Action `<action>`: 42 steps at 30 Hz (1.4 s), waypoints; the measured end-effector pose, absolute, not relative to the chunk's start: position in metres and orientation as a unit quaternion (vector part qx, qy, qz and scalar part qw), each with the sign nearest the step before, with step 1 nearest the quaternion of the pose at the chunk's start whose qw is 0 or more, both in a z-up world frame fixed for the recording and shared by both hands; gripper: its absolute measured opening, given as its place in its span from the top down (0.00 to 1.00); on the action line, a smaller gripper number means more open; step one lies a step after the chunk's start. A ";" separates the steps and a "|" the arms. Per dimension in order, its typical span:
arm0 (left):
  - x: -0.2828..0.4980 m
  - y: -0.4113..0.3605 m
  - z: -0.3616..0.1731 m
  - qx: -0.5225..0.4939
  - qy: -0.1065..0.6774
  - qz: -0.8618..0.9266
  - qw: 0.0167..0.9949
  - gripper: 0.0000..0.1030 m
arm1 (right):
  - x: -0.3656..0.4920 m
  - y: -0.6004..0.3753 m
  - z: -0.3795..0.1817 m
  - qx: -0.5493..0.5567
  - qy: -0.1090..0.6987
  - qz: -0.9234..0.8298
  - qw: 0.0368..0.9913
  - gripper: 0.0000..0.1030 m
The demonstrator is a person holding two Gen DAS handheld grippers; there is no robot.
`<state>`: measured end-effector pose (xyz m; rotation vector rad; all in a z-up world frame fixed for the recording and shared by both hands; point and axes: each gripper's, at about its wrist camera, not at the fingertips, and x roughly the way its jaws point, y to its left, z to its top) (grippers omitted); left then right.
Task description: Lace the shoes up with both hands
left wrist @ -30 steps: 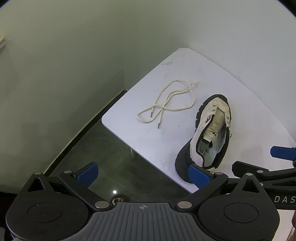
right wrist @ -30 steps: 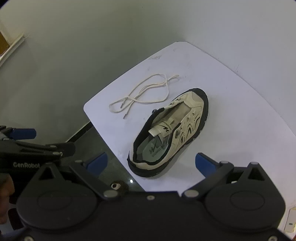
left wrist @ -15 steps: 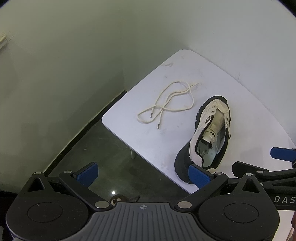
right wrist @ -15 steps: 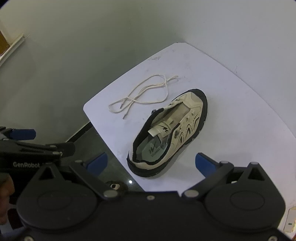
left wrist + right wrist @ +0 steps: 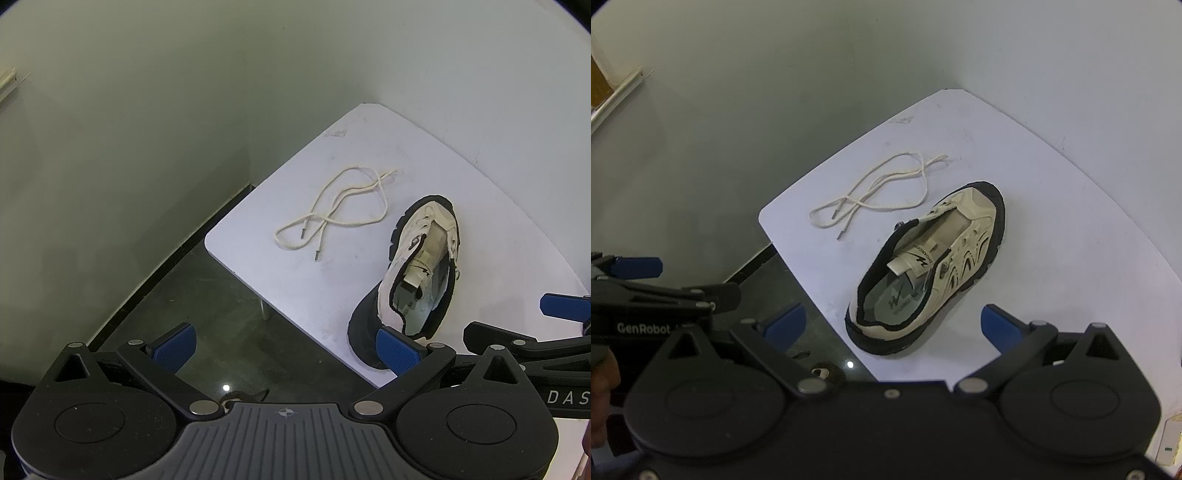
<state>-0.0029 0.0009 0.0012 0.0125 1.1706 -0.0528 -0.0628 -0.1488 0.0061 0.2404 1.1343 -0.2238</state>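
A beige shoe with a black sole lies unlaced on a small white table, heel toward me. A cream lace lies loose in loops to the shoe's left, both metal tips toward the table's left edge. My left gripper is open and empty, high above the table's near-left edge. My right gripper is open and empty, high above the shoe's heel. Each gripper shows at the side of the other's view.
The table stands in a corner between pale walls. Dark glossy floor lies below its left edge. A table leg shows under the near-left edge. A small white box sits at the far lower right.
Almost nothing. Both views have drifted very slightly; the shoe and lace lie where they were and both grippers stay open.
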 end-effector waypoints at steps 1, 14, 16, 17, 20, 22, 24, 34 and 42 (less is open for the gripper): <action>-0.003 0.001 0.001 0.006 0.552 -0.025 0.834 0.00 | -0.063 -0.149 0.006 0.113 0.535 -0.105 0.831 0.01; -0.001 -0.001 0.000 0.009 0.551 -0.028 0.834 0.00 | -0.065 -0.150 0.007 0.115 0.536 -0.105 0.830 0.01; -0.001 -0.001 0.000 0.011 0.550 -0.029 0.835 0.00 | -0.065 -0.150 0.007 0.116 0.536 -0.104 0.830 0.01; -0.001 -0.001 0.000 0.011 0.549 -0.030 0.835 0.00 | -0.065 -0.150 0.007 0.117 0.536 -0.104 0.830 0.01; -0.002 -0.001 0.001 0.013 0.548 -0.028 0.836 0.00 | -0.065 -0.149 0.008 0.118 0.536 -0.103 0.830 0.01; -0.003 0.000 0.001 0.014 0.547 -0.027 0.837 0.00 | -0.065 -0.148 0.008 0.119 0.535 -0.101 0.830 0.01; -0.003 0.001 0.001 0.013 0.546 -0.027 0.837 0.00 | -0.066 -0.148 0.009 0.118 0.534 -0.101 0.831 0.01; -0.004 0.004 0.000 0.007 0.546 -0.030 0.837 0.00 | -0.067 -0.147 0.010 0.116 0.533 -0.099 0.832 0.01; -0.004 0.004 0.001 0.009 0.543 -0.032 0.839 0.00 | -0.067 -0.148 0.012 0.115 0.531 -0.101 0.834 0.01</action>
